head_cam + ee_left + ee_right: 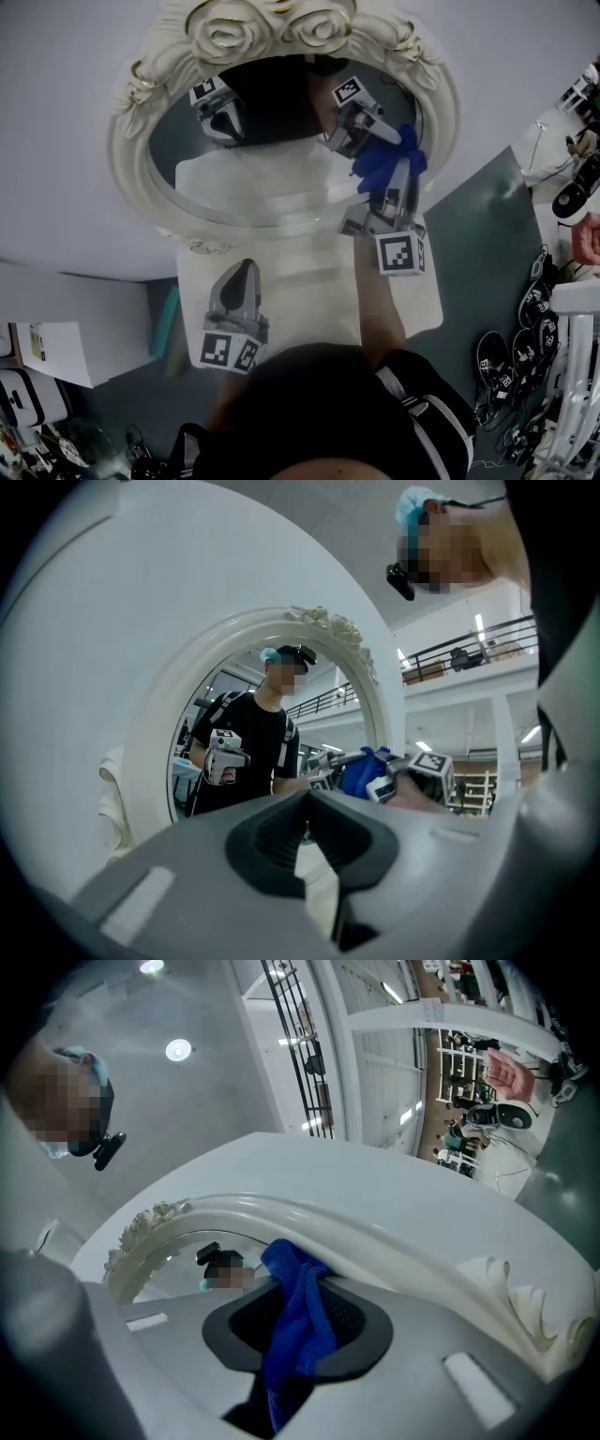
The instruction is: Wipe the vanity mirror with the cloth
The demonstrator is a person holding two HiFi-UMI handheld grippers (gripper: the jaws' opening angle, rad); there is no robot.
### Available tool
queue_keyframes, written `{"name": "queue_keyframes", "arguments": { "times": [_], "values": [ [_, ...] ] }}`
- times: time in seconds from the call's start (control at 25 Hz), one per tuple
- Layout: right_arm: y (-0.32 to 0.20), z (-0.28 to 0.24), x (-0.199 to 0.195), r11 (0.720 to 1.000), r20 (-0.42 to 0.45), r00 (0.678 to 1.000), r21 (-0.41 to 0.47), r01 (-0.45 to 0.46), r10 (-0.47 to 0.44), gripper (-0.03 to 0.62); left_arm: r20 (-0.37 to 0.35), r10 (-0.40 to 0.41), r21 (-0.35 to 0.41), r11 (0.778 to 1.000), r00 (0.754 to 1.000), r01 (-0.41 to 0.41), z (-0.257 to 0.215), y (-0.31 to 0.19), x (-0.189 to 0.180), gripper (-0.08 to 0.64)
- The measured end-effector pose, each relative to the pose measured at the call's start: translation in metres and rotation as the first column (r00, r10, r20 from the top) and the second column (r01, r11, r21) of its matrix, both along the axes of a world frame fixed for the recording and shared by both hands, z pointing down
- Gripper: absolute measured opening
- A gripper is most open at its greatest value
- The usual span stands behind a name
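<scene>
One blue cloth [388, 157] is pinched between the jaws of the right gripper [397, 176], its bunched end pressed on the glass of the mirror [127, 169] by the frame's right side. Nearer the person, the left gripper [243, 272] hangs over the table [314, 300], jaws together, empty.

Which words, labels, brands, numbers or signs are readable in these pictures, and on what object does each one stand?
No text can be read in any view.
Right marker cube and left marker cube: square code patterns only, no letters.
Small label on the white sheet at the left: too small to read.
</scene>
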State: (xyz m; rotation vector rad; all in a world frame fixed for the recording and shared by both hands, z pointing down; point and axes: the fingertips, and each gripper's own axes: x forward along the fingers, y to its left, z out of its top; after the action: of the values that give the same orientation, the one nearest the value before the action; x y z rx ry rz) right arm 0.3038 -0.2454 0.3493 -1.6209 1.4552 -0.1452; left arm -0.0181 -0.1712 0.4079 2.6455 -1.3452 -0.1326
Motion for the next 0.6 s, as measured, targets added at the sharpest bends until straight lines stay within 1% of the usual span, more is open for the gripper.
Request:
{"name": "queue_keyframes", "arguments": {
  "times": [0.16,0.36,0.48,0.6],
  "values": [
    [-0.002,-0.033,-0.007,0.998,-0.043,0.998,0.048,0.039,-0.037,0.066,-0.017,0.001,0.010,1.000,1.000,0.000,-0.002,0.000,-0.004,0.011],
    [-0.003,-0.071,-0.018,0.998,-0.121,0.992,0.050,0.050,-0.044,0.065,-0.036,-0.015,0.021,1.000,0.999,0.016,-0.005,0.002,-0.018,0.011],
    [-0.002,-0.102,-0.032,0.997,-0.203,0.978,0.055,0.052,-0.039,0.066,-0.048,-0.026,0.026,0.999,0.998,0.028,-0.007,0.003,-0.030,0.011],
    [-0.004,-0.129,-0.049,0.999,-0.305,0.952,0.031,0.044,-0.032,0.066,-0.058,-0.041,0.039,0.998,0.997,0.043,-0.011,0.003,-0.044,0.011]
  ]
}}
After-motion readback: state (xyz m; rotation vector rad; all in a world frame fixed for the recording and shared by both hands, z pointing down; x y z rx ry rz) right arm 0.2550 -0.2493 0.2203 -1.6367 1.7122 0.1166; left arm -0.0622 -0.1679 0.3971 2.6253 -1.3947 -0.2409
